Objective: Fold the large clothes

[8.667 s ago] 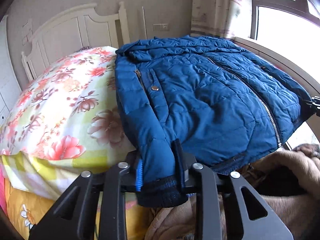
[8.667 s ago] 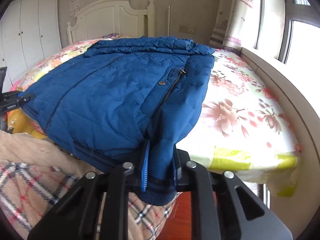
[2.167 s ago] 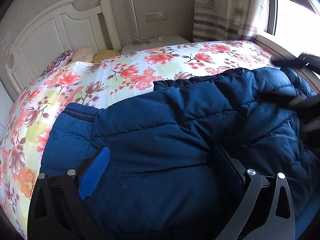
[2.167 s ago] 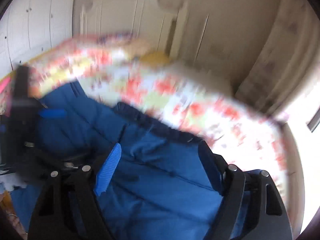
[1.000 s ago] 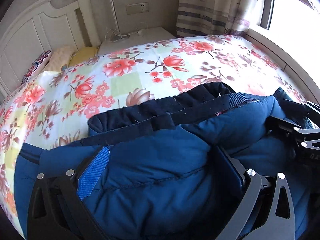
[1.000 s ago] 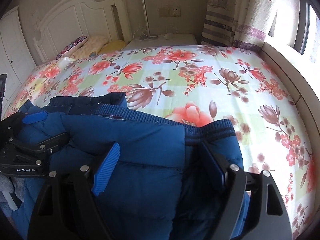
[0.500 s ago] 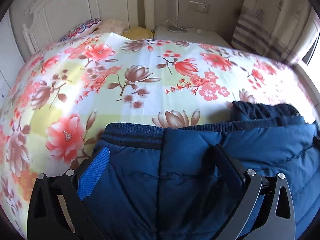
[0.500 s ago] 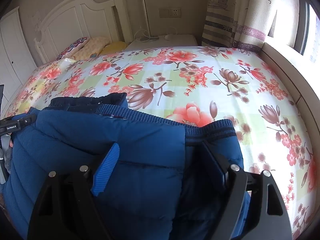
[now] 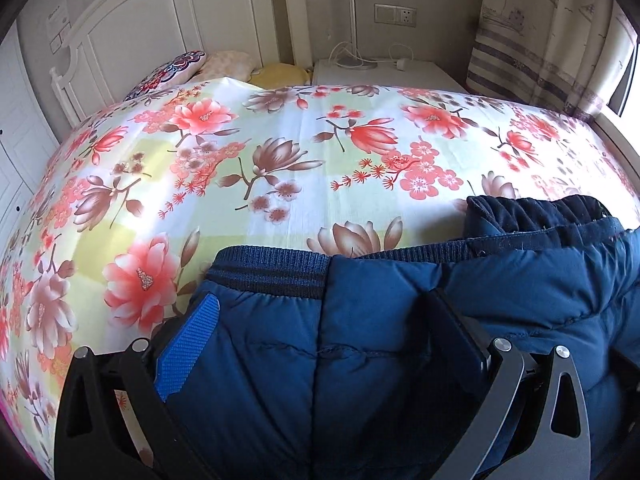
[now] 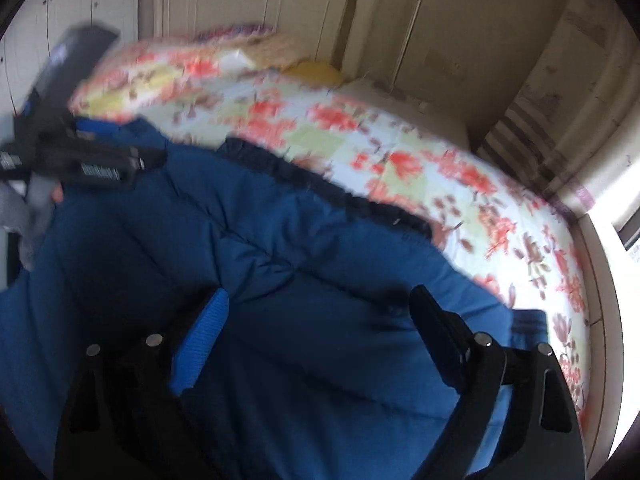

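A blue padded jacket [image 9: 380,380] lies folded on the floral bed sheet [image 9: 280,140], its ribbed hem and dark collar along the far edge. My left gripper [image 9: 320,300] stands wide open over the hem corner, the jacket bulging between its fingers without being pinched. In the blurred right wrist view, my right gripper [image 10: 320,292] hovers over the middle of the jacket [image 10: 280,240]. Its jaws are opening wide, with fabric below and between them but not clamped. The left gripper [image 10: 80,160] shows there at the far left, with a gloved hand behind it.
A white headboard [image 9: 160,20] and pillows [image 9: 224,64] are at the far end of the bed. A white nightstand [image 9: 380,72] with a lamp base and cable stands beside it. A striped curtain [image 9: 540,40] and a window ledge run along the right.
The left gripper slid left along the jacket to the ribbed hem corner, then stayed. The right gripper swung left and rolled over the jacket, jaws spreading a little; its view has blurred.
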`<action>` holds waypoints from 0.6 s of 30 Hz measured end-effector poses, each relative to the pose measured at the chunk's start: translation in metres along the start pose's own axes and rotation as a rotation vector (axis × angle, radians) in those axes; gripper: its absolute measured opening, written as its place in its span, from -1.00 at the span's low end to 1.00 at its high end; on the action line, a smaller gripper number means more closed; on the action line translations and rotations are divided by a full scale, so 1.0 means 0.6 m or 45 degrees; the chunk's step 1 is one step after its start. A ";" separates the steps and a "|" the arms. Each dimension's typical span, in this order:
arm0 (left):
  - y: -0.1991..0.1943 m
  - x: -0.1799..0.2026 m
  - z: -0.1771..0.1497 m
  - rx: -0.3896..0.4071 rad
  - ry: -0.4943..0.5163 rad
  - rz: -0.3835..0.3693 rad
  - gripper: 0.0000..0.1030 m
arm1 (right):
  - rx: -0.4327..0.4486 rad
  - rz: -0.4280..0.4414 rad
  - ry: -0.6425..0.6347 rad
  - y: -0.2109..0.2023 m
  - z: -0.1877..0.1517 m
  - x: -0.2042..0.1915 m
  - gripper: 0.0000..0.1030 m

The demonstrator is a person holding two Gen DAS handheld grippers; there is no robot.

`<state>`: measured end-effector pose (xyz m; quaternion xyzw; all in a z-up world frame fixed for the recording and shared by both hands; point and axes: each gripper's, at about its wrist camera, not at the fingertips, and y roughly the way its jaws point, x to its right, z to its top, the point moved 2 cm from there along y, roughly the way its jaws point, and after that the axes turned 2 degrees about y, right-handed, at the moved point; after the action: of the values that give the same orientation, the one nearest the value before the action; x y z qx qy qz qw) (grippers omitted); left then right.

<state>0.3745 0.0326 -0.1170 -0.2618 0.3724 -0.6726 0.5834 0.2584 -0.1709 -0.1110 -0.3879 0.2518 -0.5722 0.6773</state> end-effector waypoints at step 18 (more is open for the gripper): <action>-0.002 -0.002 -0.001 0.005 -0.013 -0.010 0.91 | 0.031 -0.077 0.483 -0.014 -0.081 0.212 0.84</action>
<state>0.3734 0.0342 -0.1164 -0.2654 0.3671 -0.6743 0.5832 0.2432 -0.3059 -0.1188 -0.2722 0.3562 -0.6581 0.6049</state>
